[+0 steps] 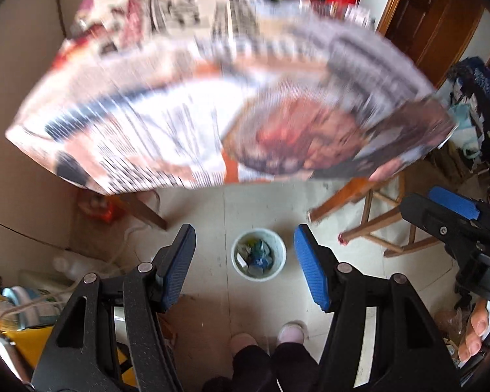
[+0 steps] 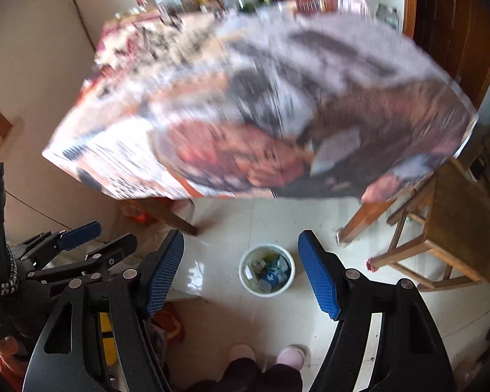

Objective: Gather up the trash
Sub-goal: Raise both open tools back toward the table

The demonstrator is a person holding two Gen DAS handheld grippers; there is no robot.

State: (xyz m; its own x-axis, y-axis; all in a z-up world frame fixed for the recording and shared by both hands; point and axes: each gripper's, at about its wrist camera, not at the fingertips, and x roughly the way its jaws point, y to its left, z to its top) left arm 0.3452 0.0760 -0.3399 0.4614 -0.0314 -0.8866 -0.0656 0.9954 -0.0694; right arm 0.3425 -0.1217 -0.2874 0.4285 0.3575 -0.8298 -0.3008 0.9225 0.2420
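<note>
Standing over the floor, the person's two slippers (image 1: 268, 334) show lowest, between the tongs; both the left gripper (image 1: 245, 261) and the right gripper (image 2: 241, 269) gape wide with nothing between their blue pads, probably because they have nothing to carry now. Beyond them one white bin (image 1: 279, 254) sits on the tiles in front of the table, trash (image 1: 256, 256) heaped inside it. Farther off stand one stool (image 2: 457, 228) and one newspaper-covered table (image 1: 212, 104), blurred

A small white trash bin (image 1: 258, 254) (image 2: 266, 269) is standing upright on the pale tiled floor, holding mixed wrappers and blue scraps, near the table's front edge.
</note>
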